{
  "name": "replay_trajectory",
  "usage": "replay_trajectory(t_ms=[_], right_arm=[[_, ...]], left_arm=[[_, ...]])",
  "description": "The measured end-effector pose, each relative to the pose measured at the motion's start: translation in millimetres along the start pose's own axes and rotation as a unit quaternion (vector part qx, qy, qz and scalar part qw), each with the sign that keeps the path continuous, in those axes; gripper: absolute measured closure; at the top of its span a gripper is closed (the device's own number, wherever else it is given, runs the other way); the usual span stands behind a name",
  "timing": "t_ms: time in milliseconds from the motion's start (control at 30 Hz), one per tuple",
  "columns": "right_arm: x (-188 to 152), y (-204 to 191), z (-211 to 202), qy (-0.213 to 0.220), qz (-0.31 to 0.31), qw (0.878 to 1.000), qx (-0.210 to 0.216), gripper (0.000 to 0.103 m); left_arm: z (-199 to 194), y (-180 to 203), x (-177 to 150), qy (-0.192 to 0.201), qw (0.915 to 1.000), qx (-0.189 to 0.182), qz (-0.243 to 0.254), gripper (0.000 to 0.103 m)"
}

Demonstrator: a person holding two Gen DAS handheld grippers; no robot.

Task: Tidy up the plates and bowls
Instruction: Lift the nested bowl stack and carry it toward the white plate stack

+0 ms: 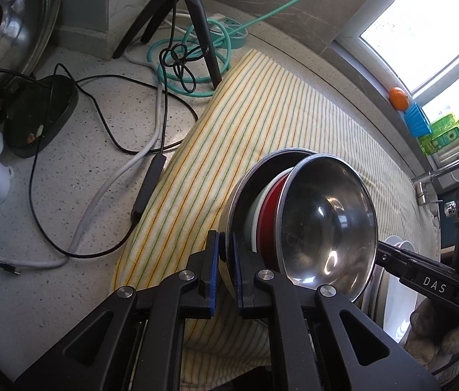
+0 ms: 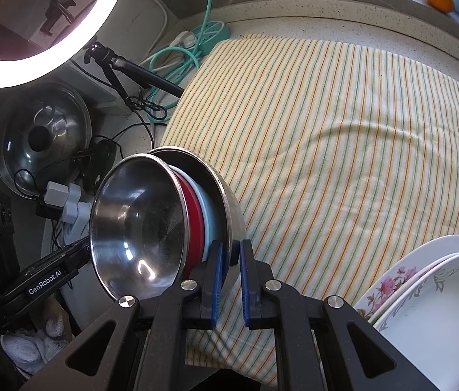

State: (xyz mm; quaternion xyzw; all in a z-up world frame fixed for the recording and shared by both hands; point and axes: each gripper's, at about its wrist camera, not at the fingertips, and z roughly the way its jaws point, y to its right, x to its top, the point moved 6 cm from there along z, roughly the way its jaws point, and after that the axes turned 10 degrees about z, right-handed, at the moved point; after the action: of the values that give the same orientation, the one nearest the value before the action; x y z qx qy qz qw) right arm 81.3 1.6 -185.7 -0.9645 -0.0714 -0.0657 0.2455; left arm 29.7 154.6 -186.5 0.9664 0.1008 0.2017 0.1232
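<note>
Both the left gripper (image 1: 226, 260) and right gripper (image 2: 229, 270) pinch the thin rim of the outer steel bowl (image 1: 245, 179), apparently nesting red (image 1: 270, 202), pale and shiny steel (image 1: 330, 218) bowls, above striped cloth (image 2: 343, 130).

Likely home kitchen — countertop (image 2: 294, 22), faucet (image 1: 425, 182).

My tongs (image 2: 229, 280) are black with blue pads. The cloth (image 2: 343, 150) shows yellow, green and orange stripes. My nested bowls (image 2: 177, 218) run steel, red, pale blue.
</note>
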Motion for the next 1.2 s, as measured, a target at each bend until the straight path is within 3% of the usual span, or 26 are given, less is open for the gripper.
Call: replay_trajectory(t_ms=[600, 1200], right_arm=[[-8, 5, -34, 0.022, 0.016, 1.000, 0.006, 0.094], [-21, 41, -106, 0.075, 0.050, 0.996, 0.002, 0.094]], left_arm=[[-25, 24, 5, 0.026, 0.9993, -0.008, 0.025, 0.096], [-49, 91, 17, 0.053, 0.9938, -0.044, 0.088, 0.096]])
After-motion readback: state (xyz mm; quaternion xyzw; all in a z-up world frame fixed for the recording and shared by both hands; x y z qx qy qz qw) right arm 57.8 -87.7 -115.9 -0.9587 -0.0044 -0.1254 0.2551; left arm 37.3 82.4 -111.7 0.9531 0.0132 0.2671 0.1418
